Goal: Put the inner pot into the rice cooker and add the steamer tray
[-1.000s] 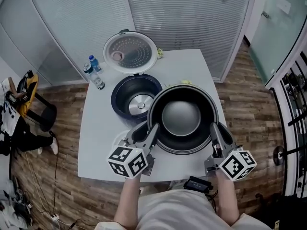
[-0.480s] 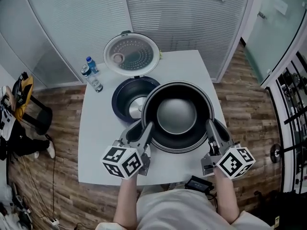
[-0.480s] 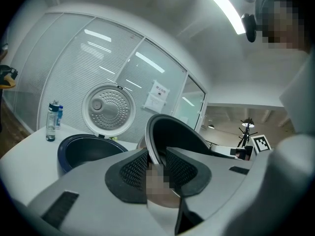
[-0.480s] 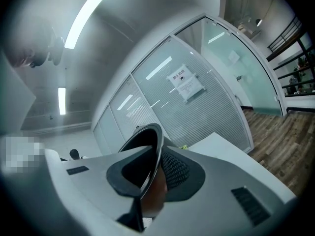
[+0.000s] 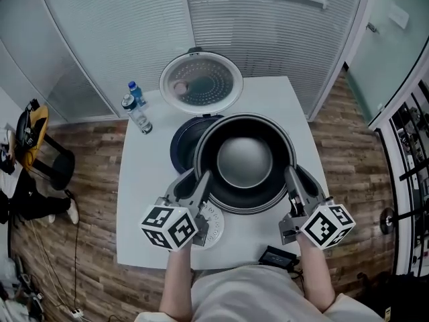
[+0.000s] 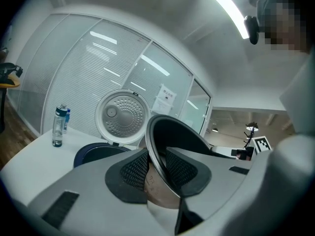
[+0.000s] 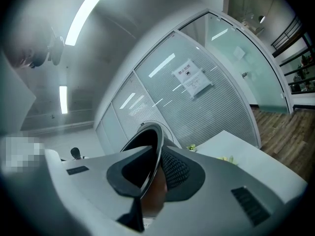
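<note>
The dark inner pot [image 5: 244,161] hangs above the table, held by its rim from both sides. My left gripper [image 5: 201,182] is shut on the pot's left rim [image 6: 153,146], and my right gripper [image 5: 292,178] is shut on the right rim [image 7: 153,154]. The dark-blue rice cooker [image 5: 182,143] stands just behind and left of the pot, which covers most of it. Its round lid [image 5: 201,82] is open and upright. A white perforated steamer tray [image 5: 214,225] lies on the table, partly hidden under my left gripper.
Two water bottles [image 5: 137,109] stand at the white table's [image 5: 144,200] back left, also seen in the left gripper view [image 6: 59,125]. A small black object [image 5: 273,255] lies at the table's front edge. Glass partition walls close the back; wooden floor surrounds the table.
Both grippers have carried the pot left and back, so it now covers most of the cooker's opening. The white steamer tray has come into view under the left gripper.
</note>
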